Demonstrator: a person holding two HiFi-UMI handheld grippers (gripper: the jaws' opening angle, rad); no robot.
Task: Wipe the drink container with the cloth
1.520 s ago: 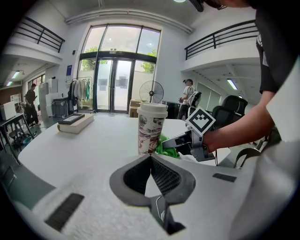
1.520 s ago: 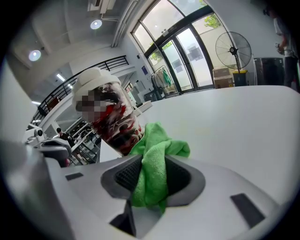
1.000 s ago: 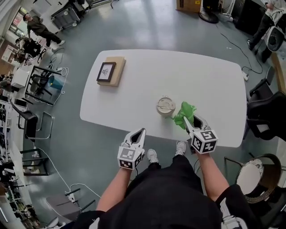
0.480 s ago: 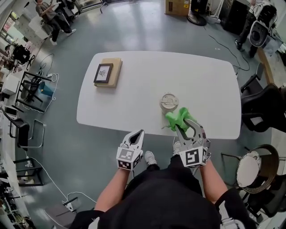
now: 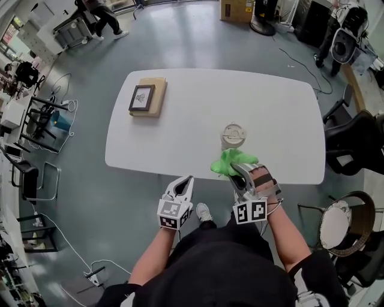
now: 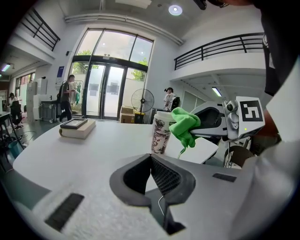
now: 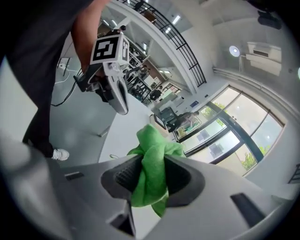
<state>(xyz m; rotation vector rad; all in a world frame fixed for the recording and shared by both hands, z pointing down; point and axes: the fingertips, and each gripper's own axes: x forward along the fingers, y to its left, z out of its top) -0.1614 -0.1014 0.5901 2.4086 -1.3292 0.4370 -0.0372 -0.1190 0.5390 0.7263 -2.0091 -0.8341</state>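
Note:
A paper drink cup with a white lid point(image 5: 233, 135) point(image 6: 161, 132) stands upright near the front edge of the white table point(image 5: 192, 114). My right gripper point(image 5: 234, 171) point(image 7: 149, 180) is shut on a bunched green cloth point(image 5: 226, 161) point(image 7: 151, 168) point(image 6: 183, 126) and holds it in the air just in front of the cup, at the table's edge. Whether the cloth touches the cup, I cannot tell. My left gripper point(image 5: 184, 183) point(image 6: 151, 164) hangs below the table's front edge, left of the cup, shut with nothing in it.
A framed picture on a thick book point(image 5: 146, 96) point(image 6: 77, 127) lies at the table's far left. Black chairs point(image 5: 354, 147) stand to the right, a round stool point(image 5: 339, 231) at the lower right. People point(image 5: 102, 15) move at the room's far side.
My right gripper has carried the green cloth leftward, from the cup's right side to its front. The head view has shifted. The left gripper has hardly moved.

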